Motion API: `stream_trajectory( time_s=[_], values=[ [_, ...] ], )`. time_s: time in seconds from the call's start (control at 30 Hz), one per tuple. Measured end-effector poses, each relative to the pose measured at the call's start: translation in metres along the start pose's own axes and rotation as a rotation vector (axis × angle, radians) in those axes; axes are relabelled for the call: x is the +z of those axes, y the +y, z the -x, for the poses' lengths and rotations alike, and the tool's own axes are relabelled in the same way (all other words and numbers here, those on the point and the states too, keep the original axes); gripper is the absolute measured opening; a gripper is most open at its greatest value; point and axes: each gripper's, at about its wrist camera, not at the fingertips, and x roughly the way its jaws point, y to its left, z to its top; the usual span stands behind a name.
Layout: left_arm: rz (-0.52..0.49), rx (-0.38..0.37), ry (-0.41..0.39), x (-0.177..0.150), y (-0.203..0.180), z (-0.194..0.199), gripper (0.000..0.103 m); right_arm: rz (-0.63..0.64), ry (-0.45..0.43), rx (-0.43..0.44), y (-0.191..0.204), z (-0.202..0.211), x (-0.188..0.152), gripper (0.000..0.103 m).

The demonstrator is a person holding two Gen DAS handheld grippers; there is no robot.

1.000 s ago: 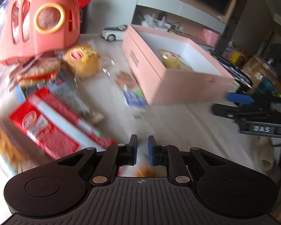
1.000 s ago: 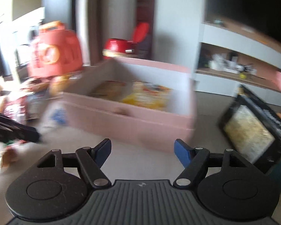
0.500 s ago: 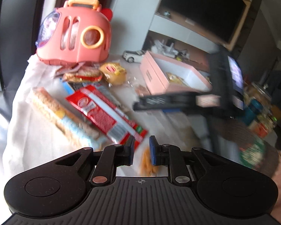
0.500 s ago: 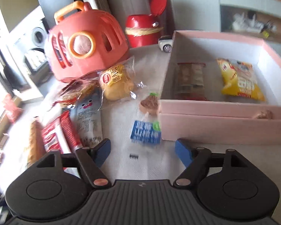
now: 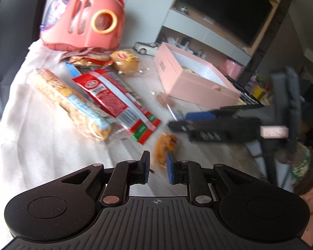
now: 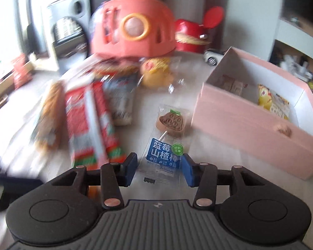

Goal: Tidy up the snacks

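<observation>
So the right gripper (image 6: 159, 169) has just been closing in, and its blue pads are now sitting on either side of the lollipop packet (image 6: 165, 145) with the blue label. The packet is lying flat on the cloth between them and I can see slivers of cloth at both edges, so the jaws are still released, not pinching it. The left gripper (image 5: 157, 167) is clenched down as far as it goes with nothing caught in it. An orange snack (image 5: 164, 145) is lying on the cloth just past its fingertips, not between the pads.

Moving outward, everything is resting on a pale tablecloth (image 5: 41, 145) that's looking a bit wrinkled. In the right wrist view a red striped packet (image 6: 89, 123) and a long biscuit pack (image 6: 49, 116) are lying left of the lollipop, both blurred. A round yellow bun (image 6: 156, 73) in clear wrap is sitting further back at frame centre. The pink box (image 6: 250, 125) is taking up the right side, open-topped, with a yellow bag (image 6: 271, 102) and a brownish pack lying inside.

Behind all that a coral carrier toy (image 6: 133, 31) with an orange handle is standing at the top of the frame, a red bin (image 6: 196, 31) to its right, a white toy car (image 6: 213, 57) beside the box. In the left wrist view a dark TV (image 5: 225, 10) is hanging at the upper right over a shelf unit, and a patterned sleeve (image 5: 302, 166) is showing at the right edge.
</observation>
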Motion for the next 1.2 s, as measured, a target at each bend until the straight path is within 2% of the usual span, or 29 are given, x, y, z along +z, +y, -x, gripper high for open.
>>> stream_trajectory(
  time_s=[0.17, 0.27, 0.37, 0.43, 0.53, 0.6, 0.7, 0.77, 0.83, 0.93, 1.0, 1.07, 1.13, 1.2],
  values=[
    [-0.060, 0.010, 0.037, -0.004, -0.013, -0.007, 0.020, 0.120, 0.050, 0.022, -0.007, 0.034, -0.029, 0.046],
    [-0.060, 0.040, 0.024, 0.001, -0.018, -0.011, 0.020, 0.132, 0.079, 0.026, -0.016, 0.045, -0.038, 0.046],
    [-0.039, 0.054, 0.002, 0.011, -0.021, -0.014, 0.020, 0.106, 0.077, 0.018, -0.023, 0.052, -0.044, 0.061],
    [-0.031, 0.071, -0.017, 0.018, -0.022, -0.016, 0.020, 0.099, 0.052, 0.001, -0.025, 0.053, -0.044, 0.062],
    [-0.008, 0.117, -0.020, 0.024, -0.020, -0.022, 0.020, 0.097, -0.031, 0.042, -0.022, 0.059, -0.022, 0.064],
    [0.020, 0.124, -0.016, 0.025, -0.016, -0.025, 0.020, 0.092, -0.090, 0.079, -0.019, 0.056, 0.005, 0.078],
    [0.037, 0.096, -0.020, 0.021, -0.012, -0.022, 0.020, 0.106, -0.127, 0.076, -0.012, 0.031, 0.060, 0.079],
    [0.026, 0.071, -0.024, 0.018, -0.011, -0.017, 0.020, 0.126, -0.099, 0.060, -0.006, 0.000, 0.101, 0.079],
    [0.023, 0.046, -0.022, 0.015, -0.008, -0.013, 0.020, 0.088, -0.029, 0.046, -0.004, -0.042, 0.139, 0.079],
    [0.064, 0.073, -0.067, 0.015, 0.008, 0.001, 0.021, 0.005, 0.094, -0.001, -0.007, -0.101, 0.172, 0.078],
    [0.141, 0.126, -0.141, 0.020, 0.030, 0.015, 0.021, -0.008, 0.165, -0.010, -0.006, -0.127, 0.179, 0.070],
    [0.239, 0.170, -0.207, 0.024, 0.054, 0.024, 0.022, 0.013, 0.207, 0.009, -0.002, -0.134, 0.176, 0.061],
    [0.319, 0.234, -0.246, 0.028, 0.074, 0.027, 0.023, 0.064, 0.211, 0.005, 0.007, -0.126, 0.164, 0.055],
    [0.372, 0.252, -0.265, 0.031, 0.089, 0.022, 0.023, 0.117, 0.213, 0.015, 0.014, -0.108, 0.143, 0.052]
  ],
)
